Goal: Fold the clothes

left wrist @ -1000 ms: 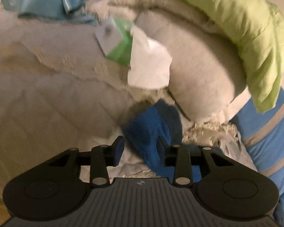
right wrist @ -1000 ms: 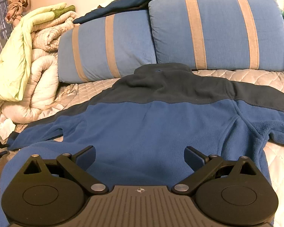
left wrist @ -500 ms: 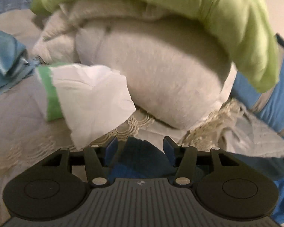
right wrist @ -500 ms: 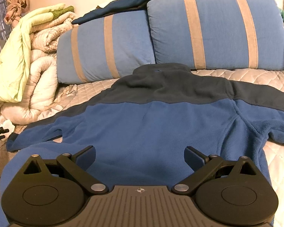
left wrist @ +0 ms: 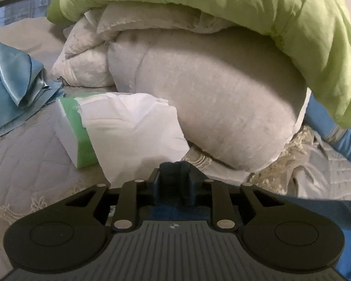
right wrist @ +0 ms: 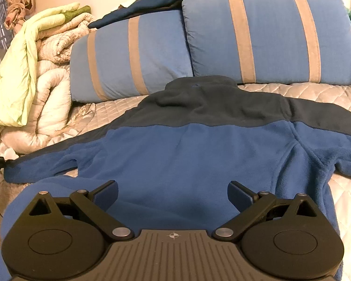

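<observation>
Our left gripper (left wrist: 174,175) has just reached the blue fleece jacket's (right wrist: 199,154) sleeve cuff (left wrist: 174,172), its jaws closing on it, while our right gripper's (right wrist: 173,193) jaws hang spread, so folding can begin.

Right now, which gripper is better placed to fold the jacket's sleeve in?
Left gripper: its jaws are closing around the fleece jacket's sleeve cuff. The right gripper hovers open over the hem.

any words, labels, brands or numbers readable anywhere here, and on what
No readable text in either view.
Tissue pack: a faint mark on the green band, too small and blurred to read.
Left gripper and right gripper: a small round emblem on each body, a symbol only, no letters.
Fleece jacket: no label visible.
</observation>
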The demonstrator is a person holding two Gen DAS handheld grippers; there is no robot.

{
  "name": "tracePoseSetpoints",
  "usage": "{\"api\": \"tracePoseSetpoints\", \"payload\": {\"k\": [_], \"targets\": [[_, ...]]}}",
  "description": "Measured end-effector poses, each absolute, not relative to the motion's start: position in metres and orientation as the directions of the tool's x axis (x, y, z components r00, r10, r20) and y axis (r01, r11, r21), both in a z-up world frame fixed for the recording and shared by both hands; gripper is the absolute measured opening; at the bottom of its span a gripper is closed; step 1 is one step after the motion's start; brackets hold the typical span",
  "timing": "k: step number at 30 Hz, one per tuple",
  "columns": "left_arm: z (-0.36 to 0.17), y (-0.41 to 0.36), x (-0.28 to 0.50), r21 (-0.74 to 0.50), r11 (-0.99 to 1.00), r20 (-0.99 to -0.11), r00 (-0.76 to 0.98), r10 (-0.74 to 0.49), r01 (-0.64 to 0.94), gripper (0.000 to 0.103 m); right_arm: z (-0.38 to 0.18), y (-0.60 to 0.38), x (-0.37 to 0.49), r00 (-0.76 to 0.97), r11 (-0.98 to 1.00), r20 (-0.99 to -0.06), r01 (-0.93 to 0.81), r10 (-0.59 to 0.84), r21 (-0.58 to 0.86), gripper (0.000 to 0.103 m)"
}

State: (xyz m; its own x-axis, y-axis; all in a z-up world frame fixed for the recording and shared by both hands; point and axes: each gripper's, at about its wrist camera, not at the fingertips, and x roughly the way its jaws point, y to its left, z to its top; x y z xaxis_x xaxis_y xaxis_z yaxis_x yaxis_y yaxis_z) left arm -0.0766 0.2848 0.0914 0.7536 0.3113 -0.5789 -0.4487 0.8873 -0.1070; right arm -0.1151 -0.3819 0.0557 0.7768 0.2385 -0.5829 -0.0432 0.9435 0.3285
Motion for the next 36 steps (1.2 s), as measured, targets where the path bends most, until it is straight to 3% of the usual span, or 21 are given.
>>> {"api": "tracePoseSetpoints", "payload": {"k": [5,16,24,36], "targets": [[0.104,0.276,-0.087,-0.136,0.846,-0.502,0.772,0.389,-0.515,0.072,0.056,-0.381,-0.117,0.78,0.943,-0.577,-0.049,0.242,0.329,0.1],[0.122,0.219,-0.103,-0.173,0.931,-0.499,0.843,0.198,-0.322,0.072,0.056,-0.383,-0.119,0.789,0.94,-0.564,-0.047,0.242,0.338,0.1],[0.091,0.192,-0.133,-0.262,0.937,-0.56,0.827,0.046,-0.23,0.072,0.057,-0.381,-0.119,0.79,0.947,-0.571,-0.041,0.226,0.318,0.1],[0.048,0.237,-0.16,-0.454,0.809,-0.573,0.817,0.055,-0.372,0.072,0.056,-0.386,-0.12,0.788,0.938,-0.56,-0.059,0.254,0.343,0.1]]}}
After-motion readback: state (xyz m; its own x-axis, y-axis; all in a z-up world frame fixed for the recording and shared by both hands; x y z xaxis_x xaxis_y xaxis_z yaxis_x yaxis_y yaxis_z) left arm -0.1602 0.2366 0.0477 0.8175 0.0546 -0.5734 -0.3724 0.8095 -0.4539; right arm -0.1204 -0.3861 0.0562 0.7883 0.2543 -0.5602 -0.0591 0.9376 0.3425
